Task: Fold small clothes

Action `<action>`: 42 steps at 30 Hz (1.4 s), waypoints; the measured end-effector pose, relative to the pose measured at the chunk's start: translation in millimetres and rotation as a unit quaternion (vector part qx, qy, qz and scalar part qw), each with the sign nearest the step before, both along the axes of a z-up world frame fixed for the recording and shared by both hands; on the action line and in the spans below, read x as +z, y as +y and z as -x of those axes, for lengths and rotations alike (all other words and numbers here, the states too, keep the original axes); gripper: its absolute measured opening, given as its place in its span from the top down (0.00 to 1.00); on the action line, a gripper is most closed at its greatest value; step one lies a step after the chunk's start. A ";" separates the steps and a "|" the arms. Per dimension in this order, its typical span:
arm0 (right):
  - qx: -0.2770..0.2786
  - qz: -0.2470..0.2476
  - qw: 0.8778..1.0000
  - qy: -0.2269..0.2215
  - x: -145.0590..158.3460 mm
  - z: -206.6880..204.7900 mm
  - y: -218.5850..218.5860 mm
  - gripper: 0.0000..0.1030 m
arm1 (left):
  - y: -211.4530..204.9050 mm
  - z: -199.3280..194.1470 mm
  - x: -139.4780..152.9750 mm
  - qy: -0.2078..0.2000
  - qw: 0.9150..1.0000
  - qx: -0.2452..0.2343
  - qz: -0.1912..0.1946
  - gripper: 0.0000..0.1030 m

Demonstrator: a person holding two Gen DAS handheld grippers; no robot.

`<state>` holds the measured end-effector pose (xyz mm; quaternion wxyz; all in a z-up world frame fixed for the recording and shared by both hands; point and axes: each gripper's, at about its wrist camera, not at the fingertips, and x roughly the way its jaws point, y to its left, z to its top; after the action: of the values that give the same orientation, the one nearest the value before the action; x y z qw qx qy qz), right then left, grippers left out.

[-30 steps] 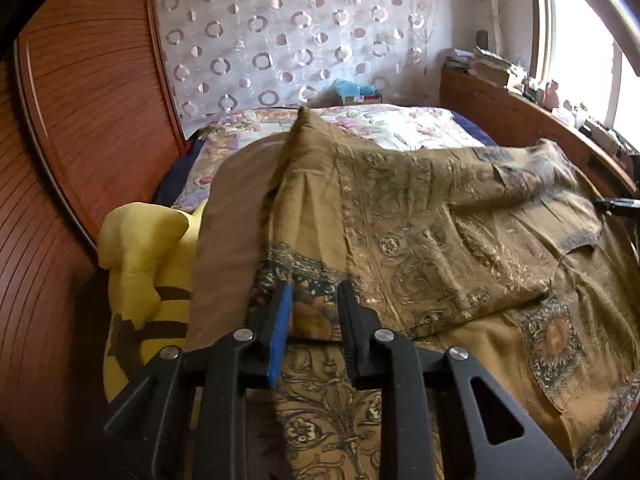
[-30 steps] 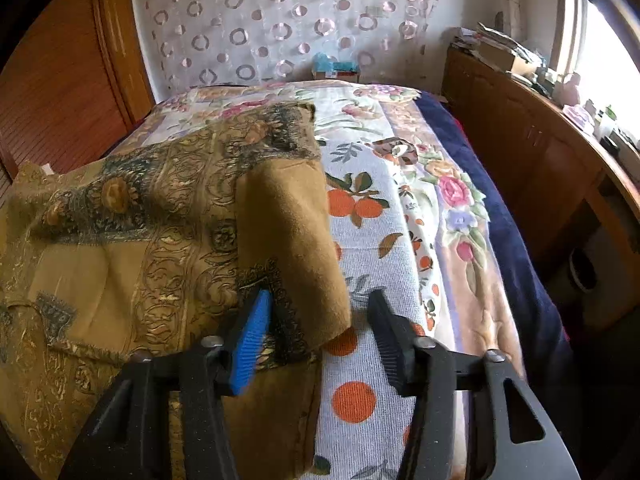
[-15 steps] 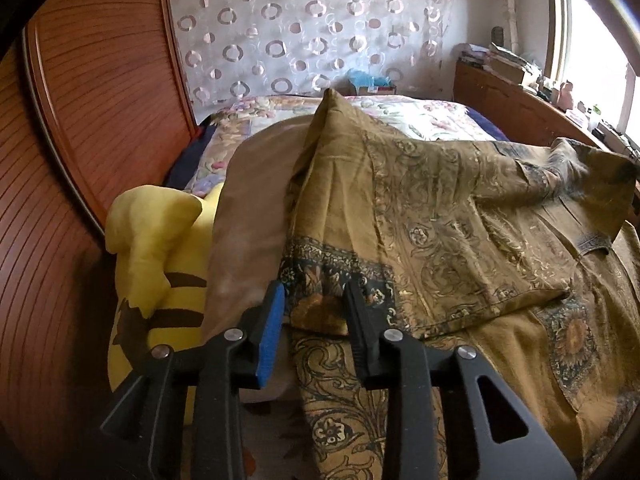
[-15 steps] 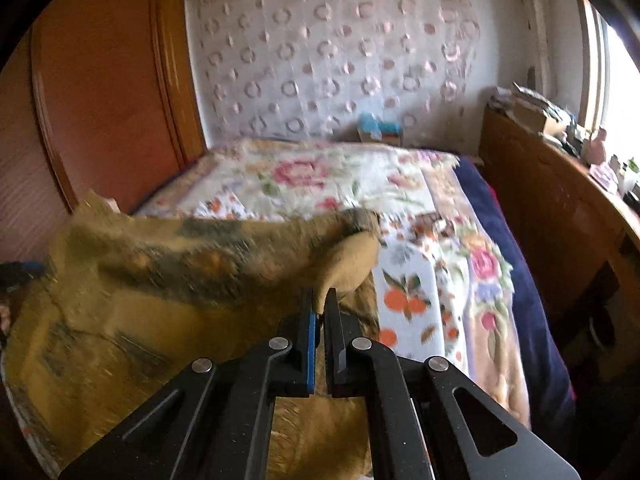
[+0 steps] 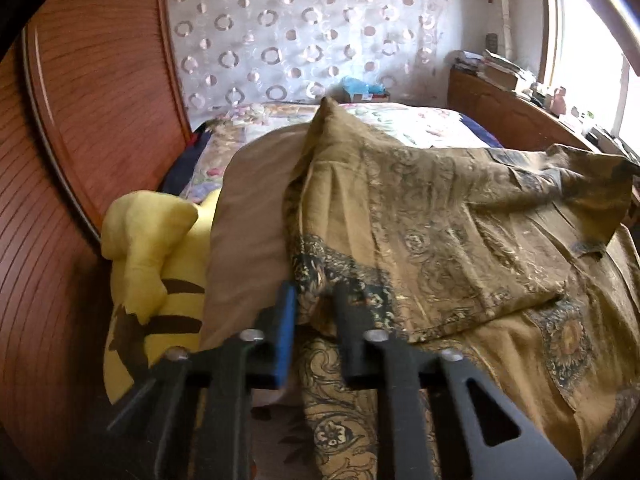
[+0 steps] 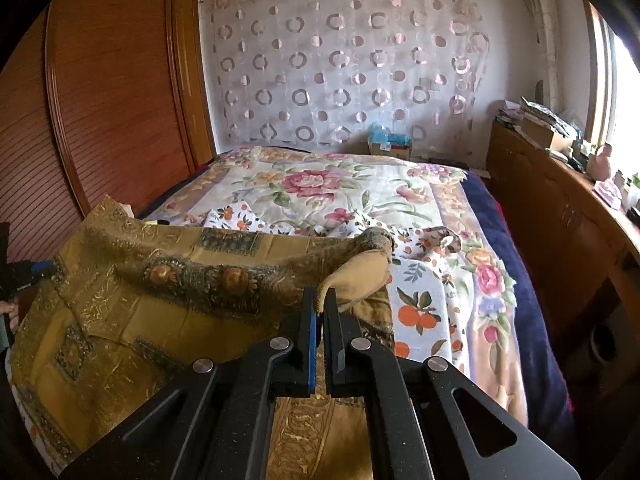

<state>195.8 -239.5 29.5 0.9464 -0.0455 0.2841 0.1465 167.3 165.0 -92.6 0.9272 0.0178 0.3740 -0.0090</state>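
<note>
A golden-brown patterned garment (image 5: 420, 240) lies spread on the bed, with its plain brown underside (image 5: 252, 220) turned up at the left. My left gripper (image 5: 314, 304) has its jaws a little apart around a dark-bordered corner of the garment. My right gripper (image 6: 320, 304) is shut on the garment's other edge (image 6: 352, 276) and holds it lifted above the bed. In the right wrist view the garment (image 6: 160, 280) stretches leftward to the left gripper (image 6: 28, 272) at the frame edge.
A yellow plush toy (image 5: 152, 264) lies left of the garment, against the wooden wardrobe (image 5: 80, 140). The floral bedspread (image 6: 320, 188) and an orange-print cloth (image 6: 420, 300) lie beneath. A wooden cabinet (image 6: 560, 220) with clutter runs along the right. A curtain (image 6: 340, 68) hangs behind.
My right gripper closed on the garment's edge and lifted it off the bed. My left gripper stayed at its corner and rose slightly.
</note>
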 end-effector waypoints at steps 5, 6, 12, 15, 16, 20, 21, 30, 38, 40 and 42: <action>-0.006 0.000 1.000 -0.016 12.6 5.8 -1.0 0.98 | -14.7 14.6 22.0 -0.035 0.999 -0.035 0.000 0.96; -0.008 0.000 1.000 -0.022 13.9 7.9 -1.5 0.98 | -16.7 17.2 26.5 -0.041 0.998 -0.038 0.000 0.96; -0.007 -0.005 1.000 -0.029 15.8 15.5 -4.1 0.99 | -19.3 25.2 52.0 -0.068 0.997 -0.041 -0.003 0.96; -0.004 0.004 1.000 -0.030 13.0 16.9 0.2 0.99 | -17.8 17.1 47.7 -0.058 0.998 -0.033 -0.020 0.96; -0.003 0.005 1.000 -0.030 12.4 17.4 2.0 0.99 | -15.8 13.9 45.3 -0.053 0.998 -0.030 -0.018 0.96; 0.001 0.006 1.000 -0.028 9.1 17.1 4.3 0.99 | -11.4 1.3 40.3 -0.041 0.999 -0.020 -0.019 0.96; 0.002 0.008 1.000 -0.028 8.2 16.4 4.6 0.99 | -11.5 -1.6 39.3 -0.039 0.999 -0.020 -0.022 0.96; 0.007 0.009 1.000 -0.024 7.0 15.0 0.5 0.99 | -10.7 -6.2 41.0 -0.033 0.999 -0.029 -0.003 0.97; 0.009 -0.007 0.999 -0.036 25.5 36.8 -17.1 0.99 | -9.3 50.5 65.8 -0.076 0.996 -0.025 0.042 0.97; 0.008 -0.010 0.999 -0.040 31.3 48.0 -24.4 0.99 | -6.6 67.1 69.5 -0.080 0.995 -0.023 0.053 0.97; 0.008 -0.009 0.999 -0.041 32.9 60.2 -30.1 0.99 | -5.0 85.5 71.1 -0.086 0.994 -0.022 0.060 0.97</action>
<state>135.7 -269.6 62.5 0.9565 -0.0449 0.2434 0.1547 81.8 160.0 -21.5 0.9549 -0.0285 0.2911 -0.0506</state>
